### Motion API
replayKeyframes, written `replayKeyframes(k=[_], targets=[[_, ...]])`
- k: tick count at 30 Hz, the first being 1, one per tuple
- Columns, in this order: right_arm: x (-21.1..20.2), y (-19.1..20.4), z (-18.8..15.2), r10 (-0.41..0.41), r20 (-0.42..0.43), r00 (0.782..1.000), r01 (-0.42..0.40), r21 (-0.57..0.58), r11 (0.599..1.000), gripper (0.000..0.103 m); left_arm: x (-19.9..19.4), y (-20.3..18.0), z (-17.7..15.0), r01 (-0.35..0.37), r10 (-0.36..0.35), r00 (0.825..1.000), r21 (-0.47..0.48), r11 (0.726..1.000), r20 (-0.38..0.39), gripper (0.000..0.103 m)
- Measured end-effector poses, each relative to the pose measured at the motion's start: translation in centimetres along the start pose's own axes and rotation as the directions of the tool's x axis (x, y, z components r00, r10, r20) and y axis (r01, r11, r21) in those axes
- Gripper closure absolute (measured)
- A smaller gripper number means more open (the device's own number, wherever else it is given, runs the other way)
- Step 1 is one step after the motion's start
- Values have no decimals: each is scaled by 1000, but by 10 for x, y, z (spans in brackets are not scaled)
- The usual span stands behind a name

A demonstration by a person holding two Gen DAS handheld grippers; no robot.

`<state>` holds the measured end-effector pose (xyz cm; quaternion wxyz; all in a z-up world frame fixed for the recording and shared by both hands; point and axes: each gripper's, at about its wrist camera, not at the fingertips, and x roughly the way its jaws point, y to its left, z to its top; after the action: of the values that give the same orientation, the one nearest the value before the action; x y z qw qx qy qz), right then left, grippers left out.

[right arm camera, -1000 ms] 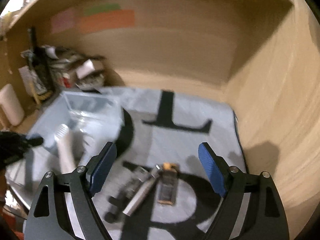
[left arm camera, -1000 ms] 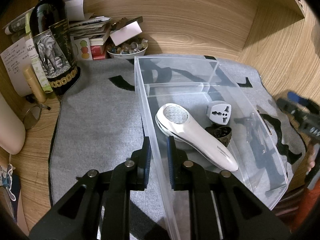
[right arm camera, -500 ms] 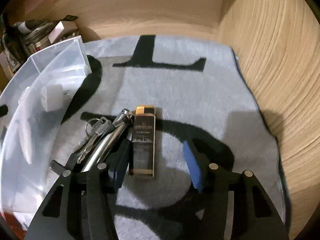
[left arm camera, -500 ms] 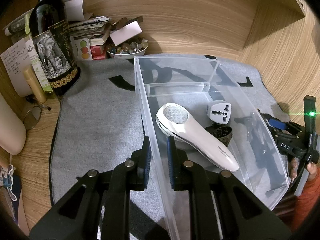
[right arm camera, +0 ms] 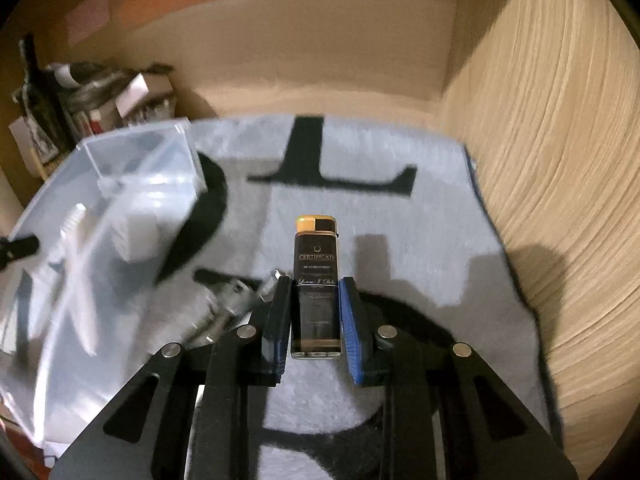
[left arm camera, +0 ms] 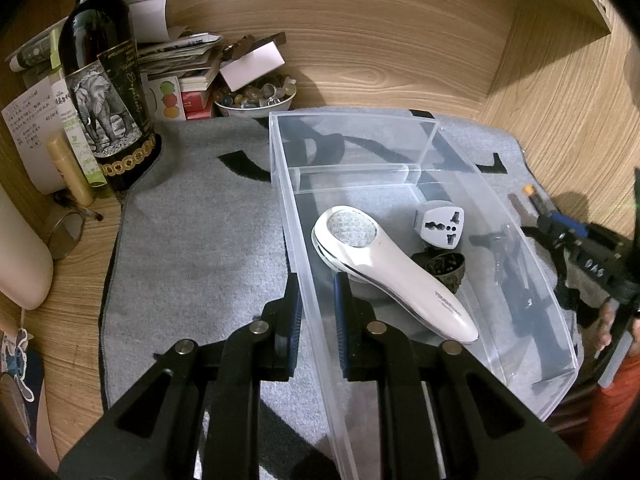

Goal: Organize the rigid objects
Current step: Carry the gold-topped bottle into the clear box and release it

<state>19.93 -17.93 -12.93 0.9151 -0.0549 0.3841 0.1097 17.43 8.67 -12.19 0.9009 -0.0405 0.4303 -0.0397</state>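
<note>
- The right gripper (right arm camera: 314,318), open half a second ago, has clamped the lighter (right arm camera: 316,280), which is beside the clear bin (left arm camera: 400,184); binning comes next.
- The left gripper (left arm camera: 318,312) stays pinched on the bin's wall.

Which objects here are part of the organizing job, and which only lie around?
Job: black lighter with yellow cap, held by right gripper; clear plastic bin, wall clamped by left gripper; white handheld device; white plug adapter; metal keys.
Around: dark wine bottle; bowl of stones; paper stack.
</note>
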Motion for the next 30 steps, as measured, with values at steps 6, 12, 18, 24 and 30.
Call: replayKeyframes(k=[6,12,18,24,30], targets=[[-23,22,21,37,88,995,-32,-53,998,82,0,0,0,0,0,1000,1,1000,0,89],[-36,49,41,93,150,984,-78,-108,991,82,0,0,0,0,0,1000,0,1000,0,89],[-45,78,51,160,182,970,-130,-167,977,82,0,0,0,1,-1,1000,1,1000,0,89],[-40,107,50,221,145,965,-185,-224,957,82,0,0,0,-1,1,1000,1,1000,0,89],[-21,131,40,236,70,969,-209,-272,939,82,0,-1,0,0,0,1000,0,1000,1,89]])
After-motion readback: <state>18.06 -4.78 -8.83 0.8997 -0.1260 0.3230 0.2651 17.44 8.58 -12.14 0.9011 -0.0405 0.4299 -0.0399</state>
